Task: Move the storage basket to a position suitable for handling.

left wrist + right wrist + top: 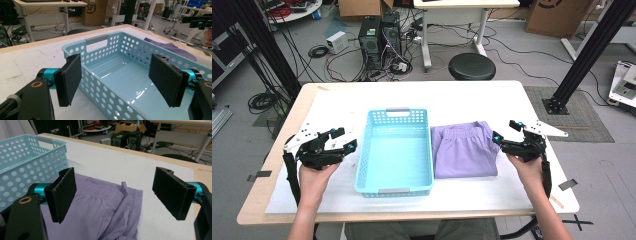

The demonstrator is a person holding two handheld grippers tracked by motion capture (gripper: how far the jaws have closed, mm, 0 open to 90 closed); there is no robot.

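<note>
A light blue perforated basket (394, 150) stands empty in the middle of the table. Just right of it lies a folded lilac garment (464, 149). My left gripper (344, 140) is held open beside the basket's left wall, nothing between its jaws. In the left gripper view the basket (120, 75) lies ahead of the open left gripper (120, 80), with the garment (172, 48) beyond its far wall. My right gripper (507, 131) hovers open at the garment's right edge. The right gripper view has the open right gripper (117, 192) over the garment (100, 207), the basket (22, 165) at left.
A white mat (482, 100) covers the wooden table (257, 200). Behind the table stand a black stool (471, 66), computer towers (379, 40) with tangled cables, and a white desk (452, 10). Black frame posts (592, 47) rise at both sides.
</note>
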